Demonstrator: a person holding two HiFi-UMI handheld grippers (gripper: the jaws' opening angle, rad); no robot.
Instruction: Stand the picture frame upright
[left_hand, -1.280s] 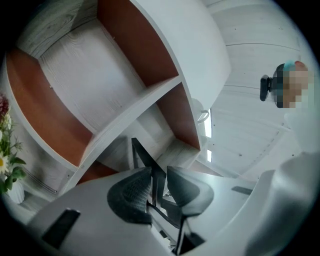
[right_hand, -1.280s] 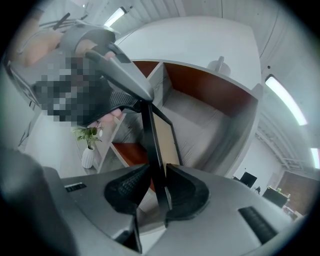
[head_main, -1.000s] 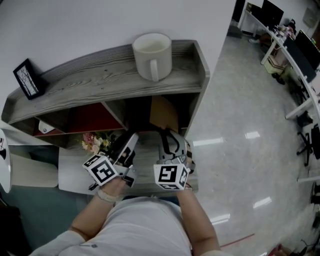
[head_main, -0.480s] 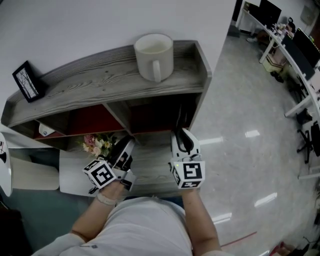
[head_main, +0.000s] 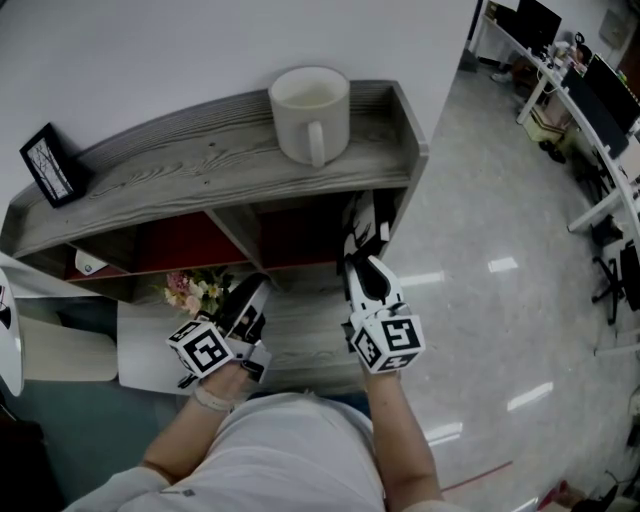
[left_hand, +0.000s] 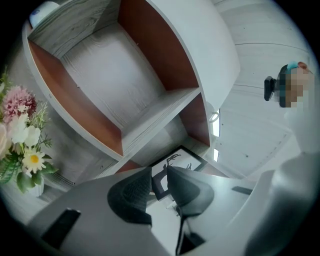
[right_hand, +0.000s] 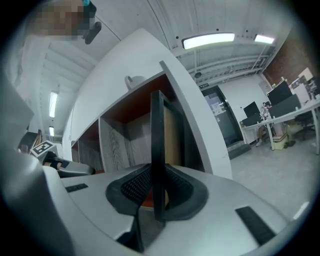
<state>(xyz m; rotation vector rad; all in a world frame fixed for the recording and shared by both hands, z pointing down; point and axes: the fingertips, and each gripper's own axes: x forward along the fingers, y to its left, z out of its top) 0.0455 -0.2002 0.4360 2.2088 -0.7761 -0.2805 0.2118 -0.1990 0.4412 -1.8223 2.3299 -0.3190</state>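
The black picture frame (head_main: 366, 222) stands edge-on at the mouth of the shelf's right-hand lower compartment. My right gripper (head_main: 365, 262) is shut on its lower edge; its jaws have just been closing with the frame between them. In the right gripper view the thin black frame (right_hand: 156, 140) rises straight up from between the ribbed pads (right_hand: 135, 186) of my right gripper (right_hand: 156, 187). My left gripper (head_main: 255, 290) hovers over the lower ledge to the left, apart from the frame. Its jaws (left_hand: 159, 180) stand slightly parted with nothing gripped, and the frame's antler picture (left_hand: 179, 161) shows beyond them.
The grey wooden shelf unit (head_main: 200, 160) carries a white mug (head_main: 310, 110) and a small black-framed picture (head_main: 50, 165) on top. A flower bunch (head_main: 195, 288) stands by the left compartment. Glossy floor lies beyond the shelf's right side.
My right gripper has rolled and shifted right, turning the frame from its tilted brown back to an upright edge-on pose. The left gripper has sunk a little.
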